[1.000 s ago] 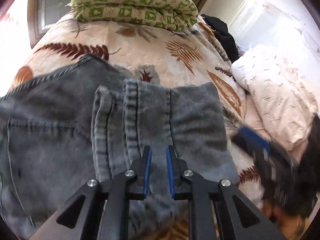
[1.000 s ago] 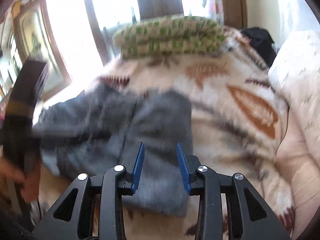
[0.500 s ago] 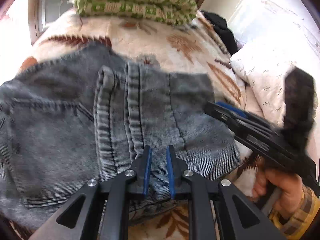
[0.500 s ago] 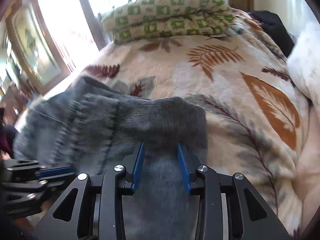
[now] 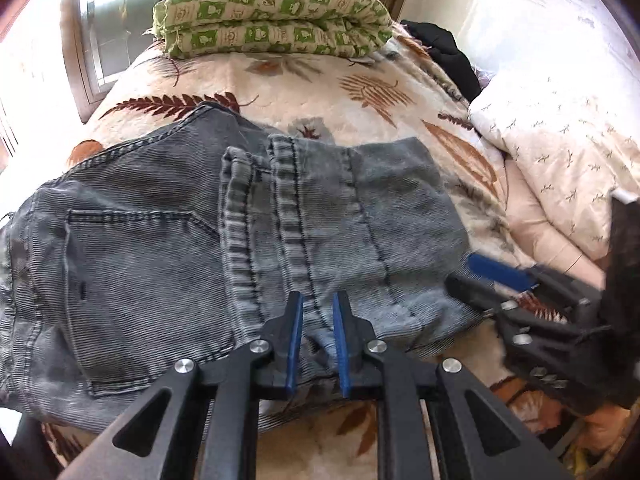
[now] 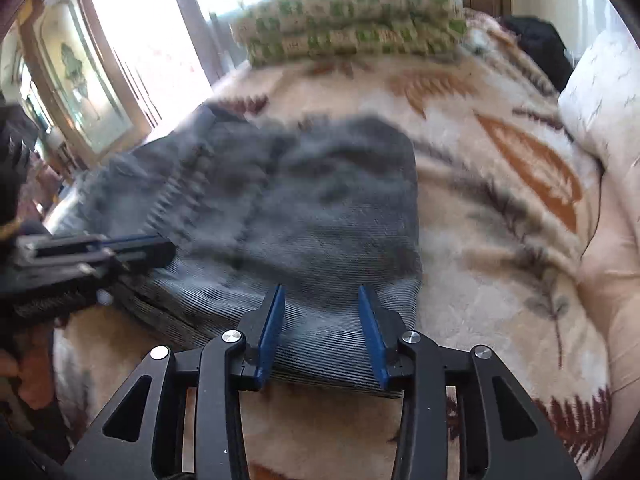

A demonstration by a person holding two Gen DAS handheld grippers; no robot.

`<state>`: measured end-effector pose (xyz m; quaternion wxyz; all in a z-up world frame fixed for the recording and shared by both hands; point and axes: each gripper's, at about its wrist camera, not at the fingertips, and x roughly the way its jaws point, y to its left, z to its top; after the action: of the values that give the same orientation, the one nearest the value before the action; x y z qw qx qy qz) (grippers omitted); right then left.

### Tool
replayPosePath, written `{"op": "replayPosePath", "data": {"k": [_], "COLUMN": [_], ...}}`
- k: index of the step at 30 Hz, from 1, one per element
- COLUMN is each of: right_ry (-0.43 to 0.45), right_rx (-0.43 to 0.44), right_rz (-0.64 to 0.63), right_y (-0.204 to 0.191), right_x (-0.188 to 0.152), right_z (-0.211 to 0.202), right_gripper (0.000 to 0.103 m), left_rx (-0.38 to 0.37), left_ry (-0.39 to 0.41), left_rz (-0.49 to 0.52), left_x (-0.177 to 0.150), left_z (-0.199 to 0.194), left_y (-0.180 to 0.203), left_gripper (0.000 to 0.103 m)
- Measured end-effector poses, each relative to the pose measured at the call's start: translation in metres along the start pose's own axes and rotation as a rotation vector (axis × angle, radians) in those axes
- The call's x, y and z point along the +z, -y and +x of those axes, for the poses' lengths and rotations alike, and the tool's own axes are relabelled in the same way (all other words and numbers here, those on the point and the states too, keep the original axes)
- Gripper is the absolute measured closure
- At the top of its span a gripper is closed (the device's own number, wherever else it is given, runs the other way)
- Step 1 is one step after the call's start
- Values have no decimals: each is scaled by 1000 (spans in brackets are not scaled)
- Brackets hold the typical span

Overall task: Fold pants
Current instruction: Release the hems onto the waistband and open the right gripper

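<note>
Grey denim pants (image 5: 160, 248) lie folded on the bed, with the leg ends doubled over the seat and back pocket. My left gripper (image 5: 317, 298) is shut on a small pinch of denim at the near edge of the fold. It enters the right wrist view from the left (image 6: 166, 246). My right gripper (image 6: 320, 292) stands open over the near right corner of the pants (image 6: 320, 208), its pads apart and the cloth lying flat beneath them. From the left wrist view the right gripper (image 5: 464, 270) reaches in at the fold's right edge.
A cream leaf-print blanket (image 5: 320, 92) covers the bed. A folded green checked quilt (image 5: 272, 16) lies at the far end, beside a black garment (image 5: 444, 48). A white pillow (image 5: 560, 140) borders the right side. Windows stand at left.
The right gripper has come down to the right edge of the folded pants, and its jaws stand slightly wider. The left gripper keeps its pinch and has barely moved.
</note>
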<state>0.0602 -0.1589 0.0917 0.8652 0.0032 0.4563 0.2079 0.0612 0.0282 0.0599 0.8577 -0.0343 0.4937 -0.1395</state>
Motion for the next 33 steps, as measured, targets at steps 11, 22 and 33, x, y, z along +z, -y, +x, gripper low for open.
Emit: {"op": "replayPosePath", "data": {"k": [11,22,33], "right_ry": [3,-44,47], "right_rx": [-23,-21,34], "right_rz": [-83,-195,-331], "right_y": [-24,-51,-103], "right_x": [-8,-20,-24], "right_z": [1,15,-9], "right_gripper": [61,56,38], "left_rx": [77,126,205], "left_ry": [18,10,51], "left_rz": [29,-2,-120], "left_x": [-14,-23,-29], "left_z": [-19,-27,-67], "left_y": [-7,-33,-96], "left_gripper": [64,42,21]}}
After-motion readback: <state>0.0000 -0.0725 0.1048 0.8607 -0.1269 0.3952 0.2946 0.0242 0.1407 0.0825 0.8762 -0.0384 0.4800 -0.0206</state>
